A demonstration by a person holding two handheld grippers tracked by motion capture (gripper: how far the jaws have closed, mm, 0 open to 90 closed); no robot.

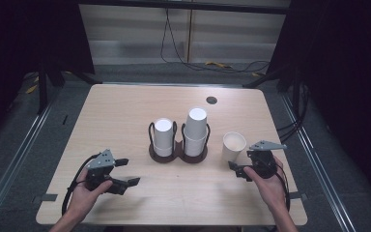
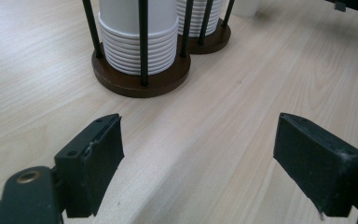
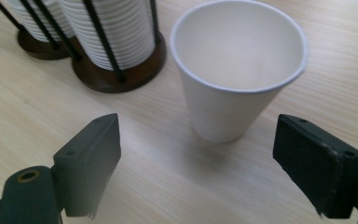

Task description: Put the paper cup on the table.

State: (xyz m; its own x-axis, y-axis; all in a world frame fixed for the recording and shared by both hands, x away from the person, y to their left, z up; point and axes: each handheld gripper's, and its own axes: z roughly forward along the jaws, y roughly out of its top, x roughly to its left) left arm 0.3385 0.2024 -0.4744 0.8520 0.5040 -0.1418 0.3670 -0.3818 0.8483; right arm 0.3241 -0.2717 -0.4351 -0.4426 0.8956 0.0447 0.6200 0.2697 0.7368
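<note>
Single paper cup stands upright on table, right of the two-post cup holder with inverted cup stacks. Right gripper just beside it, jaws wide, empty. Left gripper wide, empty, facing holder.

Two hand-held black claws, each carried by a bare forearm and hand.

The left claw has a black body topped by a grey three-cornered plate pierced with small holes, and a black cable loops from its rear beside the left hand. The right claw bears the same grey plate on a rounded black body, with a dark cable running along the right hand. Each jaw ends in a flat, rectangular black pad with small screw recesses in its top edge; a brass-coloured rivet sits in the arm of the left-hand jaw. No sleeves reach the wrists.
</note>
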